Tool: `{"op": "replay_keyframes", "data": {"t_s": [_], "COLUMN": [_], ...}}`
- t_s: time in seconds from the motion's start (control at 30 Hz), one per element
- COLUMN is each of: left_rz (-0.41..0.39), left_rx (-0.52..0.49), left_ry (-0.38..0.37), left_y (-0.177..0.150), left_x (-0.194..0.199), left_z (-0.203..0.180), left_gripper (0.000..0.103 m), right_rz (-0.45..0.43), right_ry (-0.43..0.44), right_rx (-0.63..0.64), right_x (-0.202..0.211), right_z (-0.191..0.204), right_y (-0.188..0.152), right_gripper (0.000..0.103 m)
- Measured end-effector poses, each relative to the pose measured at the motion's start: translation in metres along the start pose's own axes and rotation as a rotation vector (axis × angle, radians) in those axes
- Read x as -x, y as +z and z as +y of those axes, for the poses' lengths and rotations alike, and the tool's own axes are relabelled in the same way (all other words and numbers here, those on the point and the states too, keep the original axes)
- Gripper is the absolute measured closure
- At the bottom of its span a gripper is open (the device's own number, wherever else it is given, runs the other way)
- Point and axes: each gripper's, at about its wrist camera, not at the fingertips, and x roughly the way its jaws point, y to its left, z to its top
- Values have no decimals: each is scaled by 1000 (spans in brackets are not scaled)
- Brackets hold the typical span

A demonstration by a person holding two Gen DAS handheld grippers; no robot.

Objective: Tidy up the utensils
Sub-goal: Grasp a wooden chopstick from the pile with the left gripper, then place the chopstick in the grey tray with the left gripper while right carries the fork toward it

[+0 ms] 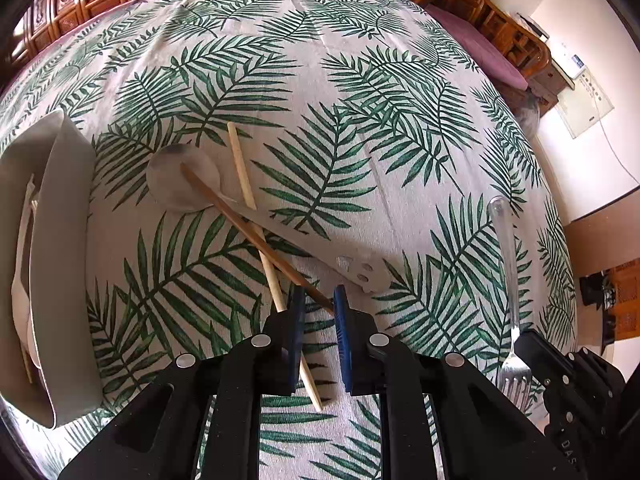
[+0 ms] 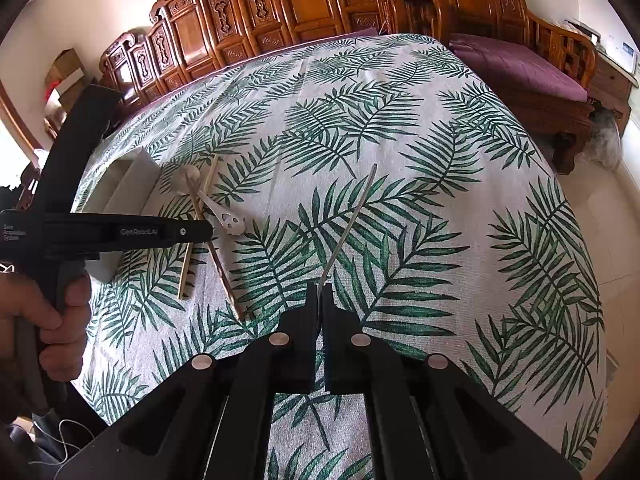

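Jaws of the right gripper [image 2: 320,300] pinch a slim metal fork [image 2: 352,220] by its tines; the left gripper [image 1: 318,312] stands part-open over crossed chopsticks [image 1: 260,236]. They lie with a white spoon [image 1: 208,188] mid-desk, right of the grey tray [image 1: 64,264]; bare leaf-print cloth [image 2: 460,200] stretches far and right.

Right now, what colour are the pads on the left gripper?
Blue pads, clearest in the left wrist view.

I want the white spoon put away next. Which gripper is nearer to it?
Left. The left gripper sits open just short of the white spoon handle end, over the crossed chopsticks. The right gripper is off to the side, shut on the fork.
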Motion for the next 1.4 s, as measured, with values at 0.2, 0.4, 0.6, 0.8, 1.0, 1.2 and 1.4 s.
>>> {"op": "replay_keyframes", "data": {"t_s": [0.2,0.4,0.6,0.8,1.0,1.2,1.4], "left_rz": [7,-15,-18,-28,-57,-112,-170], "left_rx": [-25,-66,-52,-53,-83,-139,-151], "left_ry": [3,37,25,27,37,38,17], "left_y": [5,8,5,-6,-12,-17,-16], "left_x": [-3,-6,-4,4,13,37,68], "left_z": [-4,-12,-5,12,17,11,14], "left_gripper": [86,86,91,99,99,99,99], "right_rz": [-1,-1,-4,-6,-5,-8,-16], "right_ry": [0,-4,-4,-5,-7,-13,-17], "right_rx": [1,-4,1,3,8,15,45], "right_x": [1,1,2,2,2,3,8], "right_z": [1,0,1,2,4,8,22], "right_y": [0,-1,-1,0,-1,0,4], "right_gripper": [100,100,100,100,100,100,100]}}
